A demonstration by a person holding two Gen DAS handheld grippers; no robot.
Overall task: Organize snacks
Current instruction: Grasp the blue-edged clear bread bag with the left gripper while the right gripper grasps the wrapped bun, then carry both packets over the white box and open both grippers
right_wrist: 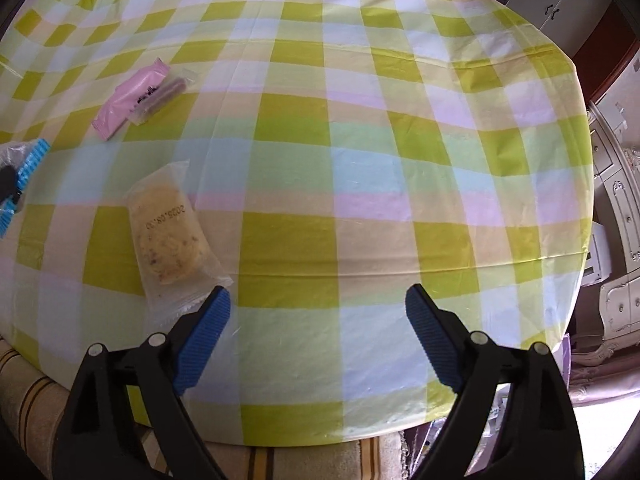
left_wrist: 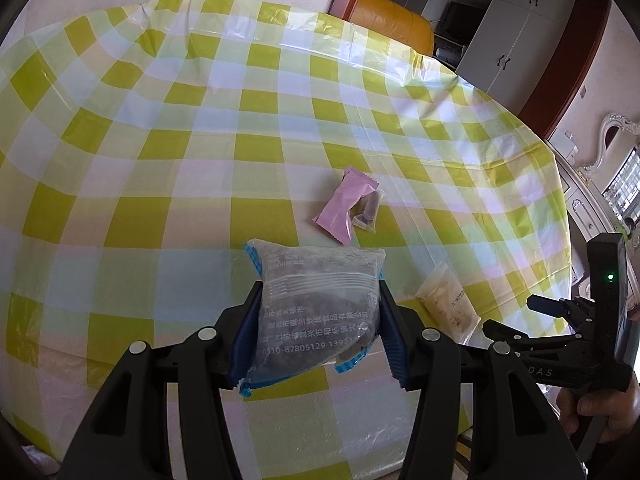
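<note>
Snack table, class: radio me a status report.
Left gripper shut on clear dark-filled snack packet. Right gripper open, empty. Pale biscuit packet beside its left finger.

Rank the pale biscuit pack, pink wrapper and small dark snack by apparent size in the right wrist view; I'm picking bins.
1. pale biscuit pack, though nearest the camera
2. pink wrapper
3. small dark snack

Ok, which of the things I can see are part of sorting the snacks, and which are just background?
Part of the job:
- dark snack packet with blue edges, clamped in the left hand-held gripper
- pink wrapped snack
- small clear packet with a dark bar, touching the pink one
- clear packet with a pale biscuit
- right hand-held gripper, open, holding nothing

Just there:
- checked tablecloth
- white cupboards
- yellow chair
</note>
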